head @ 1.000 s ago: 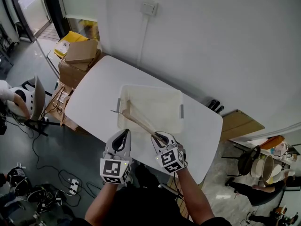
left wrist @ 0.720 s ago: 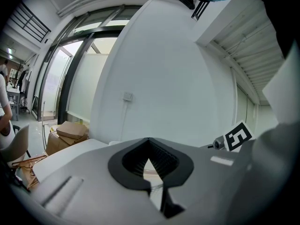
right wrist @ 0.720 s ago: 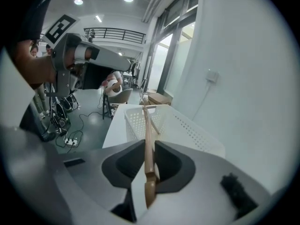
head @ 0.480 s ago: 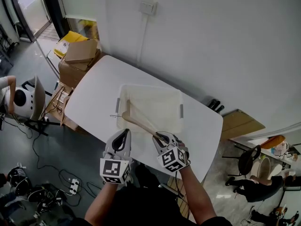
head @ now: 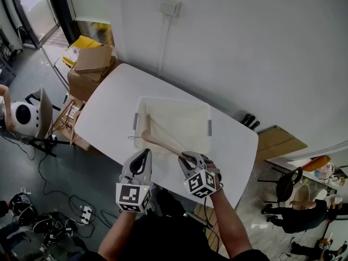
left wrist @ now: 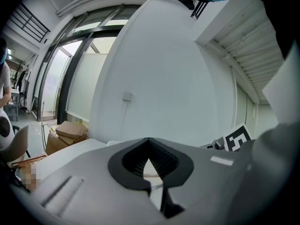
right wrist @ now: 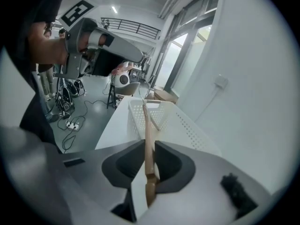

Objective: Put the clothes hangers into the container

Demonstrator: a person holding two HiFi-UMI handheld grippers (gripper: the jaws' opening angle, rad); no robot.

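Right gripper (head: 186,157) clamped on the wooden hanger (head: 160,141) end, hanger slanting over container (head: 174,100) near rim, hook seemingly past its left edge, left gripper (head: 142,155) jaws together, empty, at table (head: 106,110) front edge

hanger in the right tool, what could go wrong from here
1. The right tool grips the wooden hanger only at one end, so the long free side may pivot or slip in the grip.
2. Its metal hook seems to reach past the left rim of the container. If let go here, the hook could catch on that rim and leave the hanger propped up rather than inside.
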